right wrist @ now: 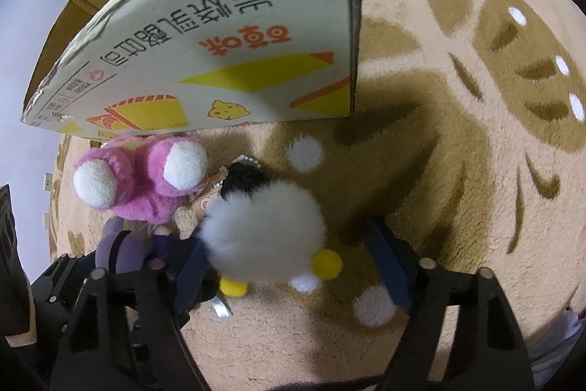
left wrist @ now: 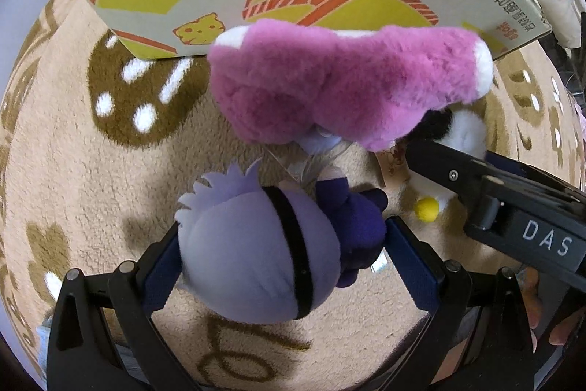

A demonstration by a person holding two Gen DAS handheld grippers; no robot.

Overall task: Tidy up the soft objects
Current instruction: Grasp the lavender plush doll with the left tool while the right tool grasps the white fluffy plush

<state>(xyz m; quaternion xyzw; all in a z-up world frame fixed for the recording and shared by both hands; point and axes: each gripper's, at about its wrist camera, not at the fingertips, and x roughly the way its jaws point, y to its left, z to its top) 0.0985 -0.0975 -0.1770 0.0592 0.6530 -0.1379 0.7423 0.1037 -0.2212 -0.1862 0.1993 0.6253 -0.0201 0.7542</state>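
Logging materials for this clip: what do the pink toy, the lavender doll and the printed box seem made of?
Pink toy: long-pile synthetic plush by the look, fluffy with white ends. Lavender doll: smoother short-nap fabric, matte, with flat felt-like hair spikes. Printed box: corrugated cardboard, since the torn edge shows fluting; its printed face is matte.

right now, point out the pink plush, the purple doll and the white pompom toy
pink plush [left wrist: 329,79], left wrist view, middle of its fuzzy body
purple doll [left wrist: 241,255], left wrist view, back of its lavender head
white pompom toy [right wrist: 263,229], right wrist view, centre of its white fluff
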